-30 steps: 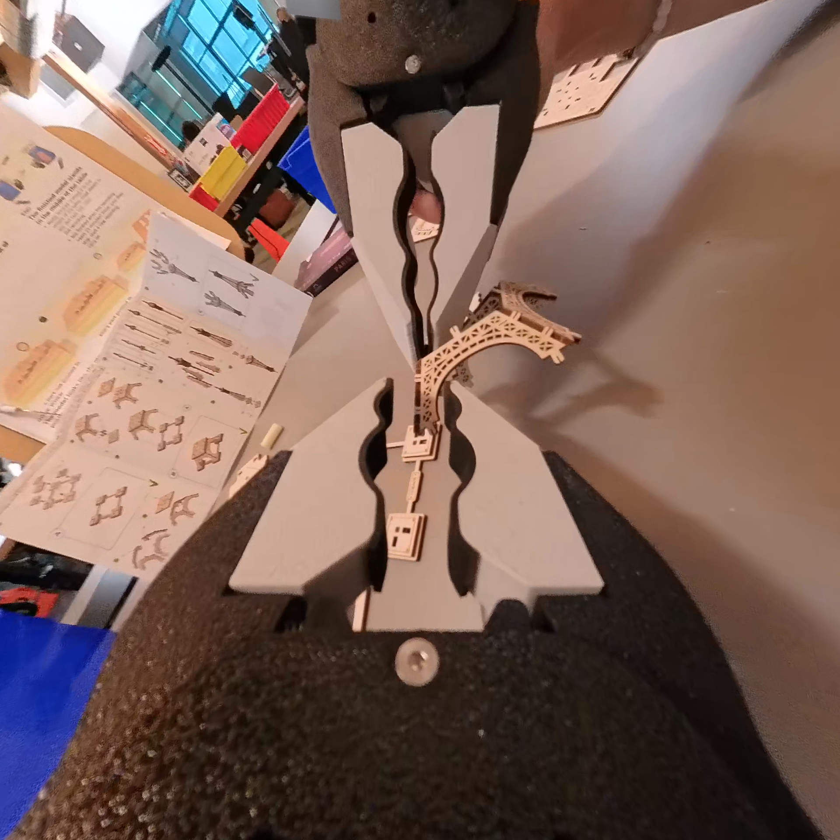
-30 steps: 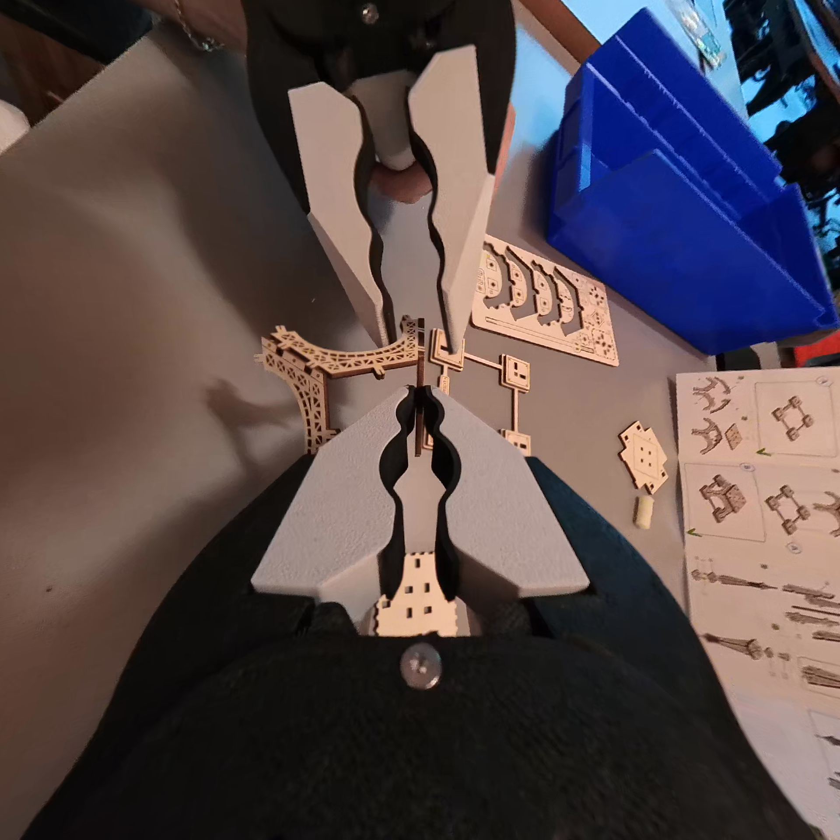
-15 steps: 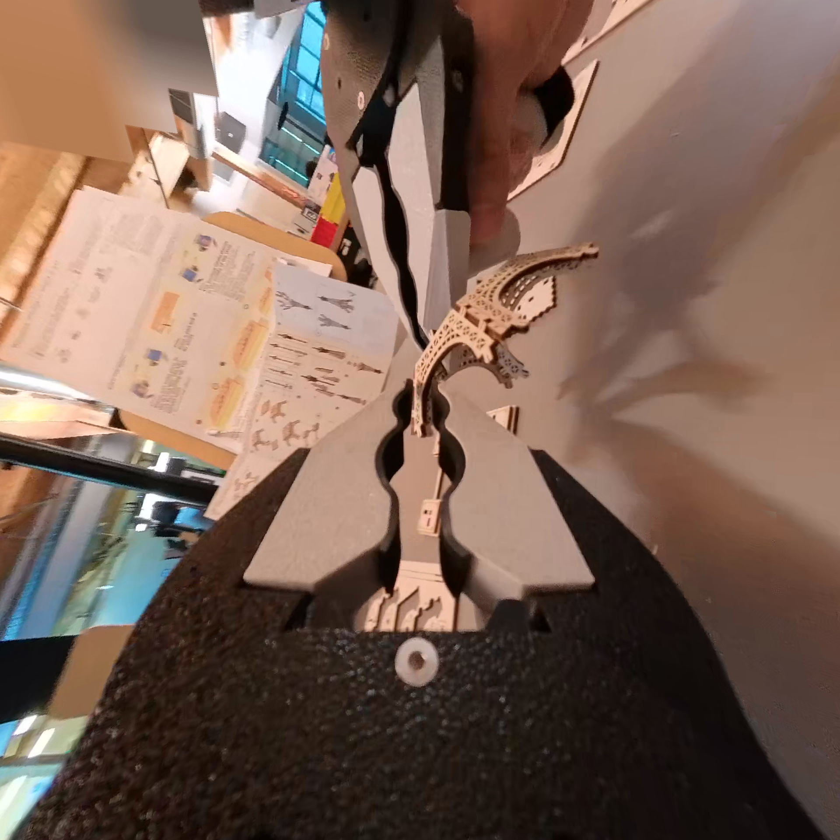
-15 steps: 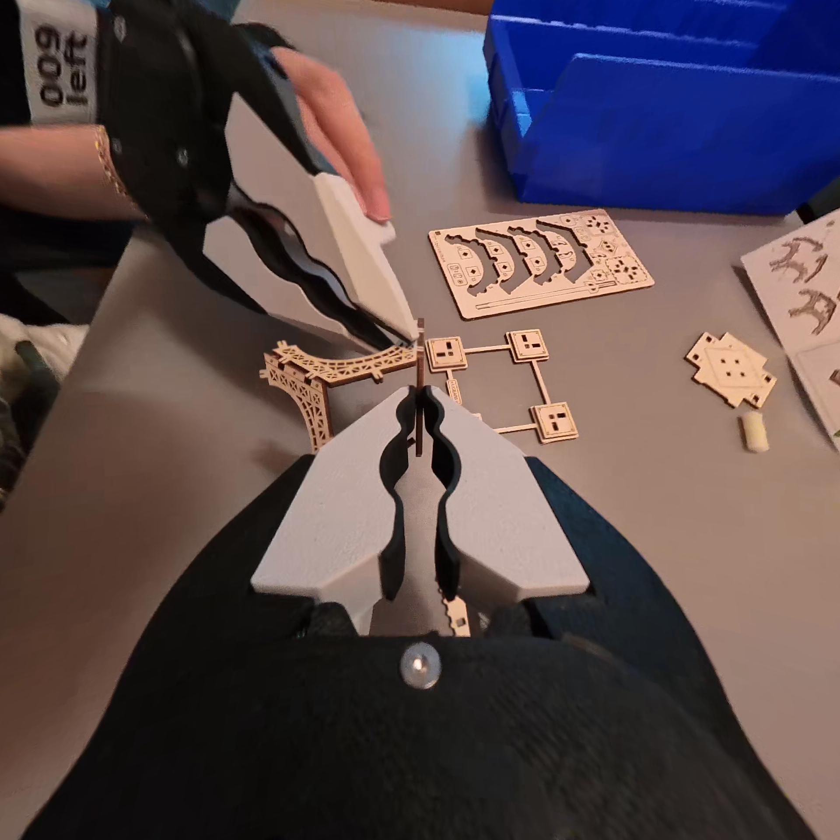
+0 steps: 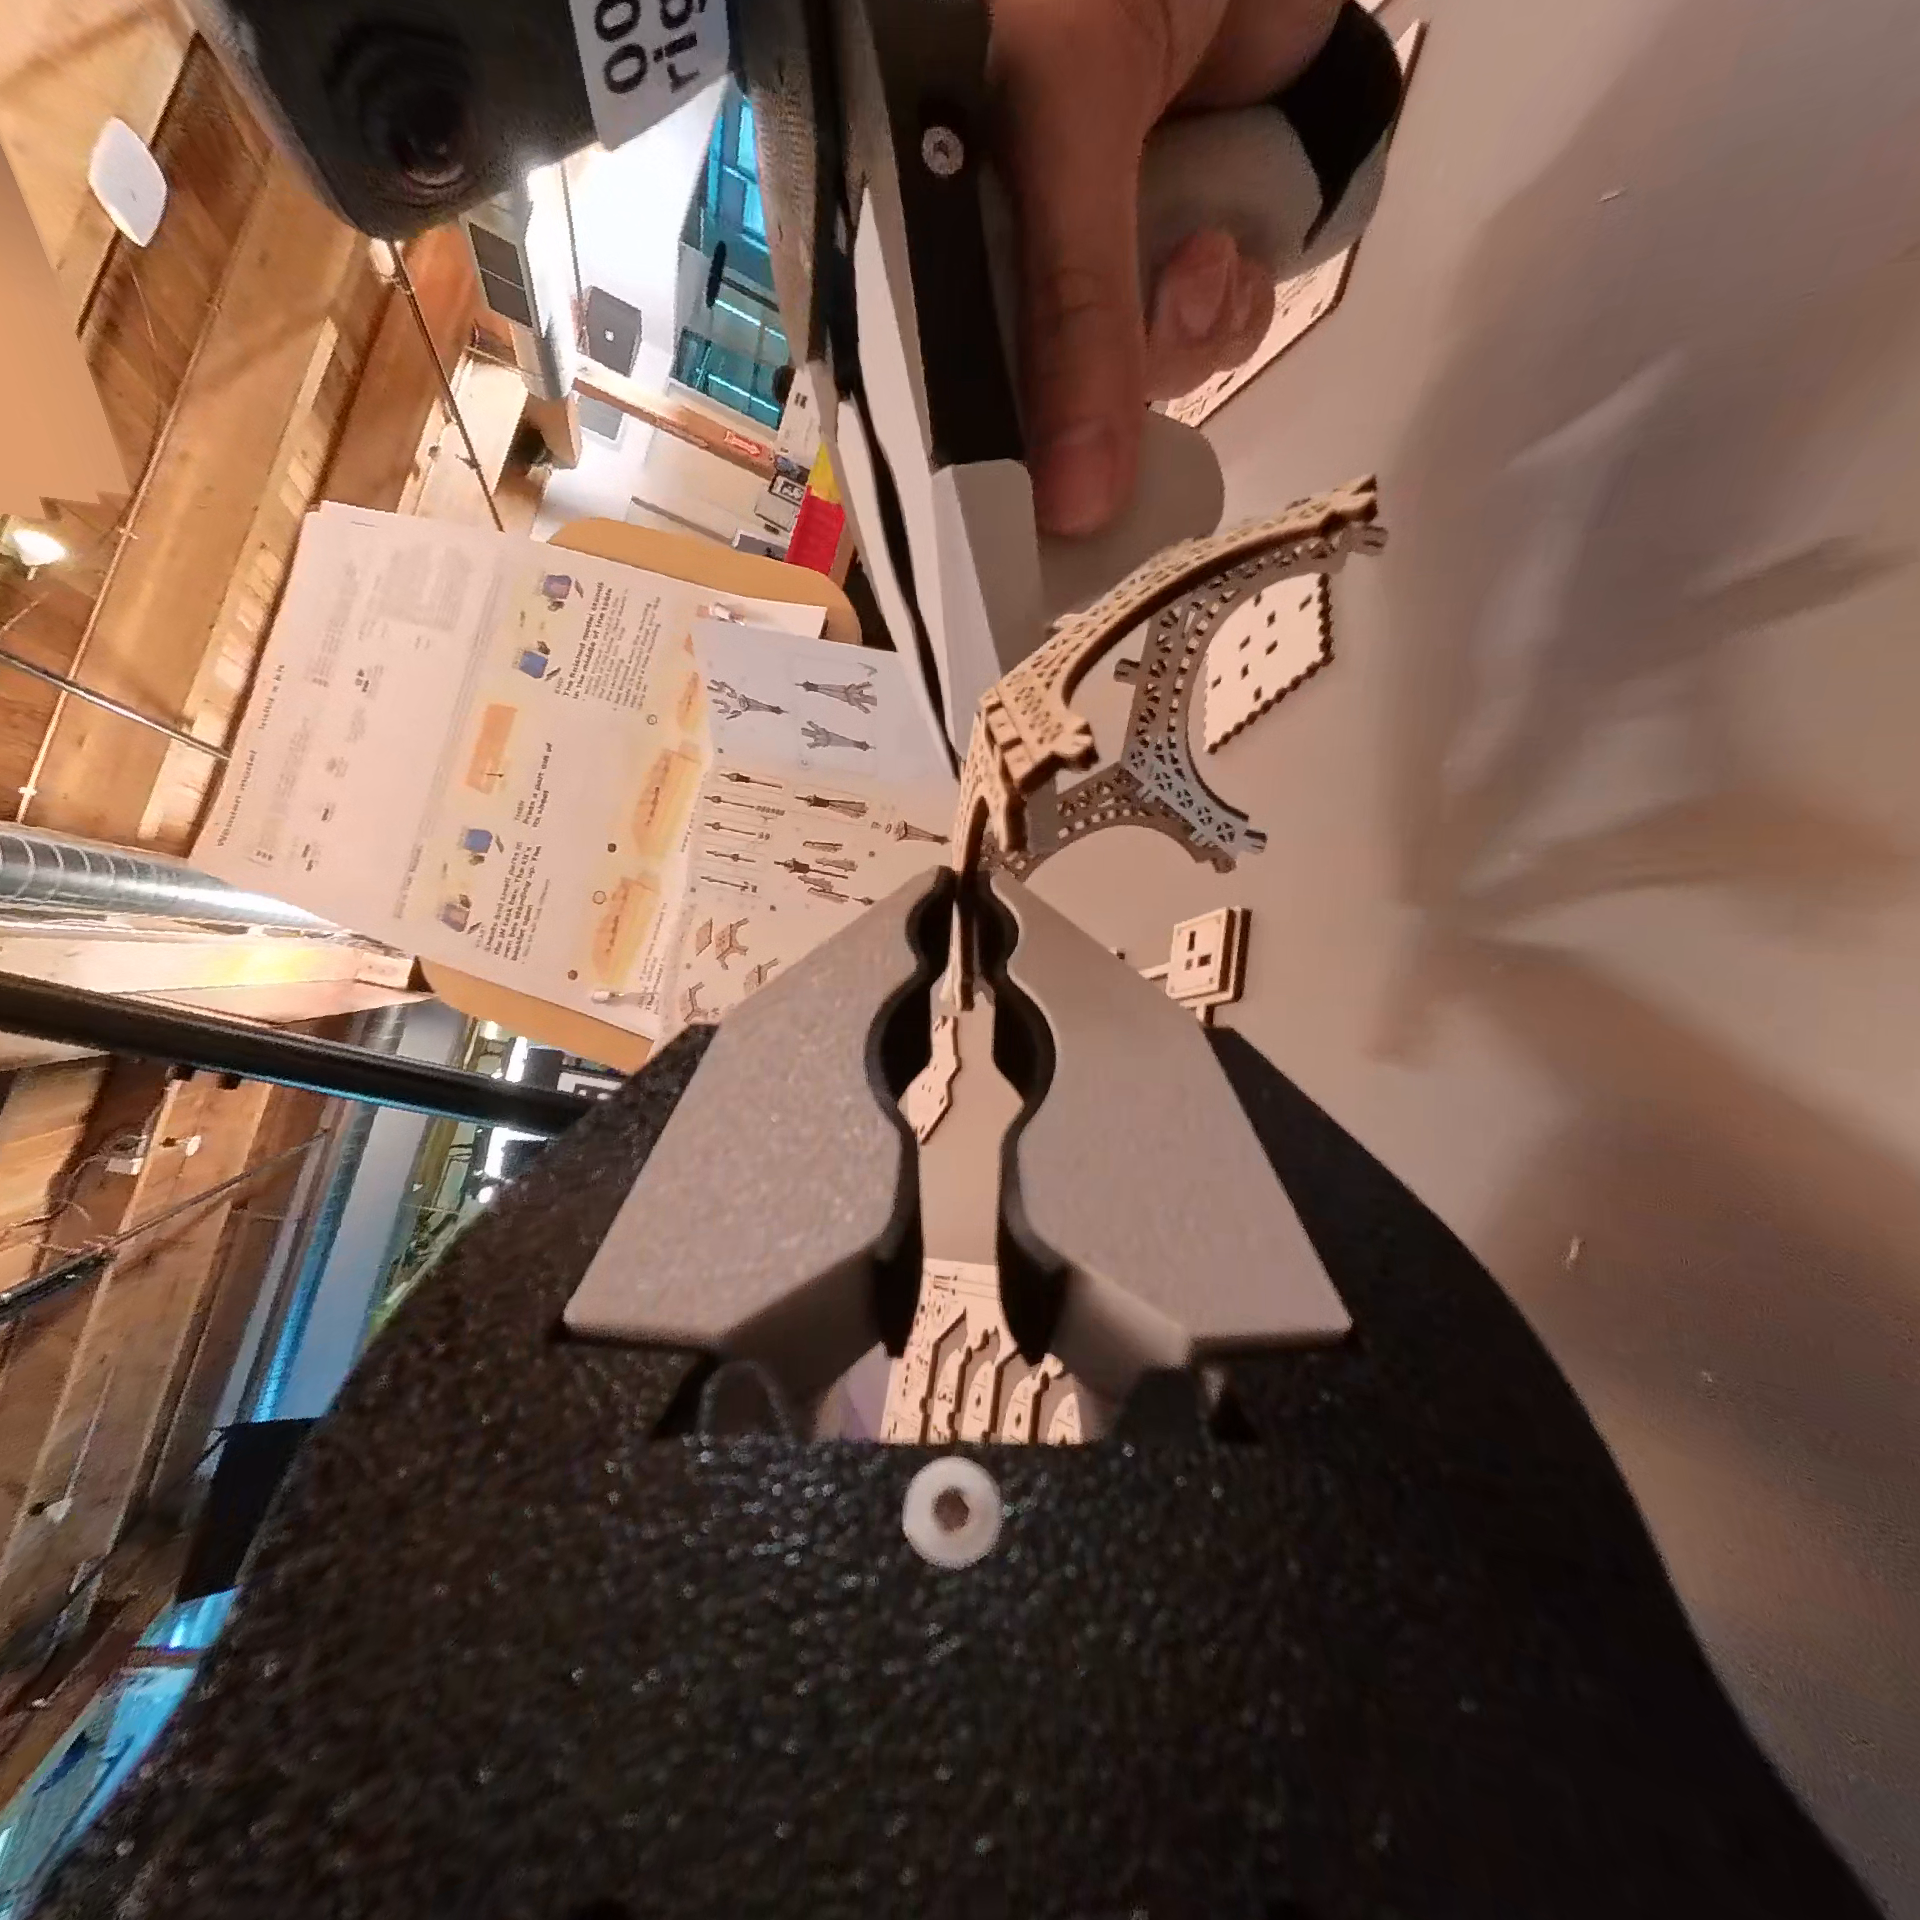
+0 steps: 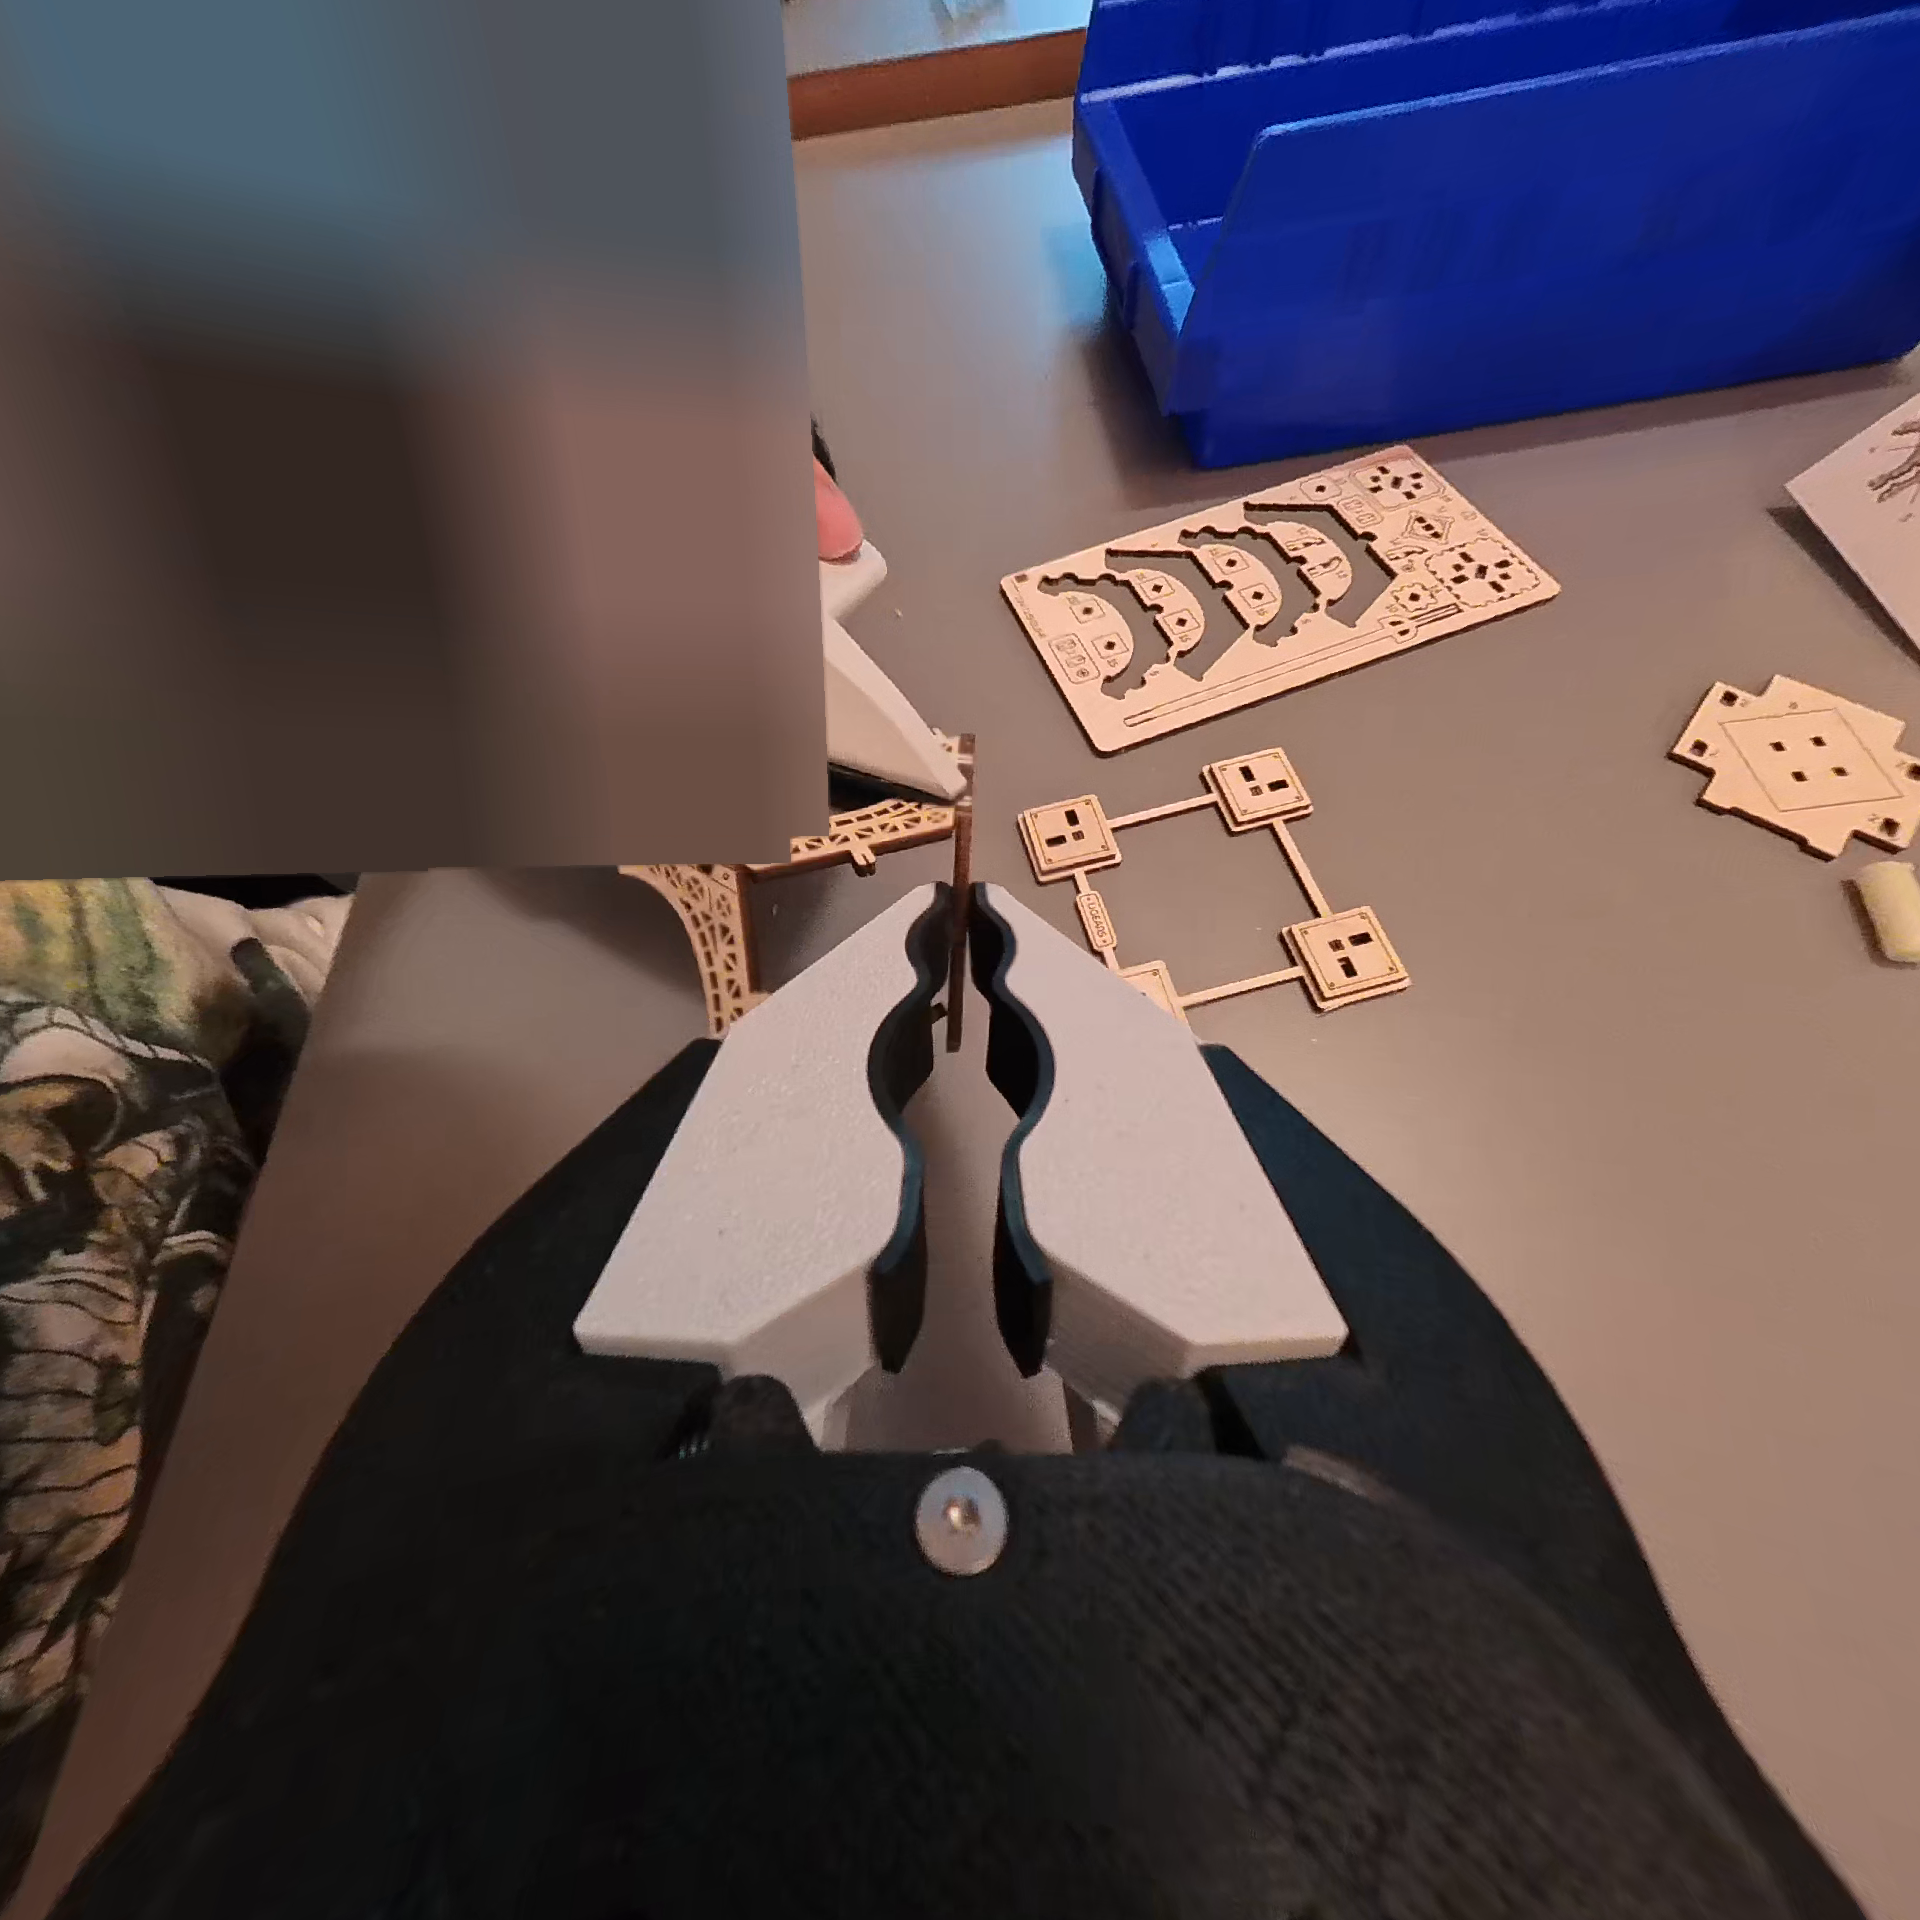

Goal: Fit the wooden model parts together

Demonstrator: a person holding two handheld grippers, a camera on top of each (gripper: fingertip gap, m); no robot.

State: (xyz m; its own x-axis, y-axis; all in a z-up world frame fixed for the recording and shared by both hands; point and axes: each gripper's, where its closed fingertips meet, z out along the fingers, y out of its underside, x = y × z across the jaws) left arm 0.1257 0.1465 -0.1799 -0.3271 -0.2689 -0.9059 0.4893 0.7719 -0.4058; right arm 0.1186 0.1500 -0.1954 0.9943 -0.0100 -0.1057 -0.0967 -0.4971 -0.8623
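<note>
A wooden lattice arch assembly [image 5: 1132,665] is held over the grey table [image 5: 1558,831] by both grippers. My left gripper [image 5: 971,883] is shut on the edge of one curved arch leg. My right gripper [image 6: 961,894] is shut on a thin wooden part [image 6: 958,831] seen edge-on, which meets the lattice beam [image 6: 873,826]. The right gripper's finger [image 5: 987,540] comes down from the top in the left wrist view, with a hand on it. The left gripper's white finger [image 6: 883,717] touches the assembly from the left; a blurred patch hides the rest.
On the table lie a square frame with several pads [image 6: 1216,883], a part sheet with cut-outs [image 6: 1278,603], a cross-shaped plate [image 6: 1797,769] and a small cream cylinder [image 6: 1891,914]. A blue bin [image 6: 1507,229] stands behind. Instruction sheets [image 5: 499,727] lie at the left. My two grippers' fingertips are within a few centimetres of each other. The small cream cylinder [image 6: 1891,914] is about equally far from each gripper, around 25 cm.
Both grippers stayed shut on the arch assembly while turning it. The left gripper rolled over, so the right gripper now shows from the side. The loose parts now look nearer in the right wrist view.
</note>
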